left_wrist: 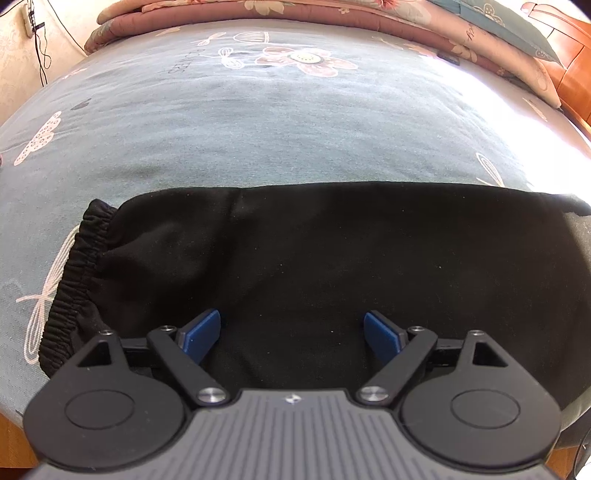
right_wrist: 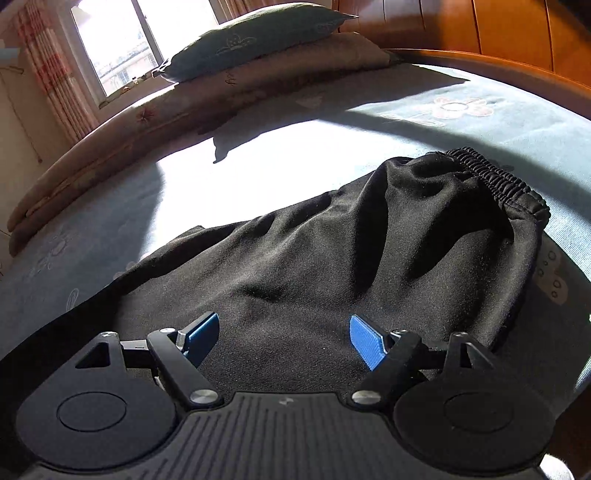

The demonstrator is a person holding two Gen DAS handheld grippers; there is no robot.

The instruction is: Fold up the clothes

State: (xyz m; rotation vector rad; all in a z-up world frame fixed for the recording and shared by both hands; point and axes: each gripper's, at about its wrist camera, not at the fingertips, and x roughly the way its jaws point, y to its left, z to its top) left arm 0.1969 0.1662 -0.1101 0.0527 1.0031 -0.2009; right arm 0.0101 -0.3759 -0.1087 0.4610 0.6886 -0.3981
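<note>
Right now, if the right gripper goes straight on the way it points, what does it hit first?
Most likely the black garment: the right gripper, jaws open, points down at the cloth spread in front of it, short of the waistband. Depth is hard to judge.

Ahead lies a bed [right_wrist: 424, 122] under a blue-grey flowered sheet, crossed by bright sun. A window [right_wrist: 122, 44] with a checked curtain [right_wrist: 48, 62] stands far left. A wooden headboard [right_wrist: 480, 29] backs stacked pillows [right_wrist: 258, 33].

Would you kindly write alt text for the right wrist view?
A black garment with an elastic waistband lies rumpled on a blue floral bedsheet, beneath the open right gripper. Behind are a pillow, a wooden headboard and a sunlit window.
</note>
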